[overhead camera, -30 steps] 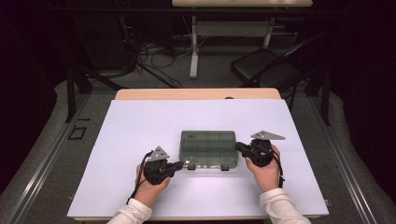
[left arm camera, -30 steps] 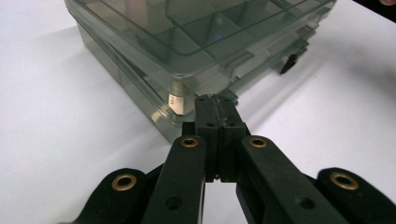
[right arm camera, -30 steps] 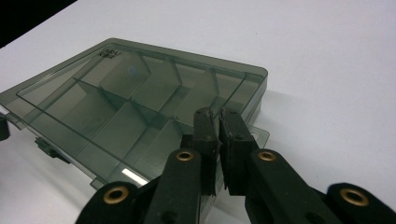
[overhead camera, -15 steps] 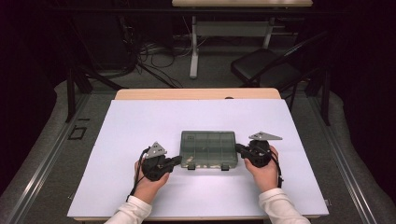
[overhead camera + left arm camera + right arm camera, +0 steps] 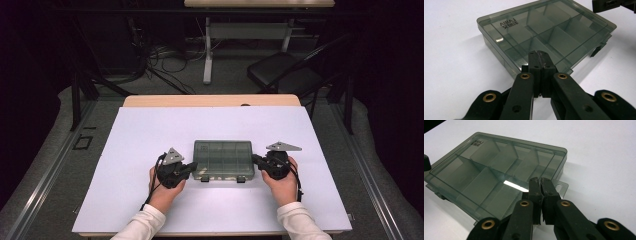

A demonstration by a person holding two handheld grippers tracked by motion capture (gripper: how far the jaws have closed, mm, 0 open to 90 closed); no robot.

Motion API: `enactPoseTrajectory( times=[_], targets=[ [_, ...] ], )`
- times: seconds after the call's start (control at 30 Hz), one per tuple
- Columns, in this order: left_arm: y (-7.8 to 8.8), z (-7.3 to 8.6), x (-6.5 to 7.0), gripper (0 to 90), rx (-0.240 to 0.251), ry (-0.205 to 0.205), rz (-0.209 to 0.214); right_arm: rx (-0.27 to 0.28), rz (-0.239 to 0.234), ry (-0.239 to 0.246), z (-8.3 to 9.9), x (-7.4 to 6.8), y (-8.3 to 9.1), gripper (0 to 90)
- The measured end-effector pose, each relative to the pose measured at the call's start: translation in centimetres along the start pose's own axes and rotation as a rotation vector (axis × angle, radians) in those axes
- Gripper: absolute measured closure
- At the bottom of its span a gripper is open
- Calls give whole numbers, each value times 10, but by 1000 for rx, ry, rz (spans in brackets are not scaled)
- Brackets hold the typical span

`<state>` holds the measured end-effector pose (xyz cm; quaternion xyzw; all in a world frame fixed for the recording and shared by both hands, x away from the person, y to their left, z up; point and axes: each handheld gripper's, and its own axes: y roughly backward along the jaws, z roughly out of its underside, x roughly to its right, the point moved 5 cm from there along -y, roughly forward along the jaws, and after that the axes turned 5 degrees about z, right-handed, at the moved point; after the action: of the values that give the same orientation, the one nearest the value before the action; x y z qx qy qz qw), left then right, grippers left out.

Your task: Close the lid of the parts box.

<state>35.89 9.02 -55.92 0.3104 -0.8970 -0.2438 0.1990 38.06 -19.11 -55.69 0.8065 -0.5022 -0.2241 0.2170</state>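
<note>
A smoky transparent compartment box (image 5: 223, 159) lies closed on the white mat, its two latches facing the person. My left gripper (image 5: 192, 168) is shut, with its tips against the box's left end. In the left gripper view the closed jaws (image 5: 539, 53) rest on the near edge of the box (image 5: 554, 30), with nothing between them. My right gripper (image 5: 255, 160) is shut at the box's right end. In the right gripper view its tips (image 5: 541, 181) meet at the rim of the box (image 5: 486, 172), beside a small hanging tab (image 5: 560, 187).
The white mat (image 5: 145, 135) covers most of the wooden table (image 5: 210, 100). Beyond the table's far edge stand a black chair (image 5: 285, 75) and a desk leg, with cables on the floor. The other gripper (image 5: 614, 5) shows past the box's far corner.
My left gripper has edged a little forward, closer to the box's left end. The right gripper and the box have stayed put.
</note>
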Motion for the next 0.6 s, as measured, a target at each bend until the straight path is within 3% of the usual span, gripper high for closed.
enactPoseTrajectory(
  times=[0.6],
  targets=[
    [-1,2,0,888,9,4,10,7,-11,-4,-1,-1,-1,869]
  ],
)
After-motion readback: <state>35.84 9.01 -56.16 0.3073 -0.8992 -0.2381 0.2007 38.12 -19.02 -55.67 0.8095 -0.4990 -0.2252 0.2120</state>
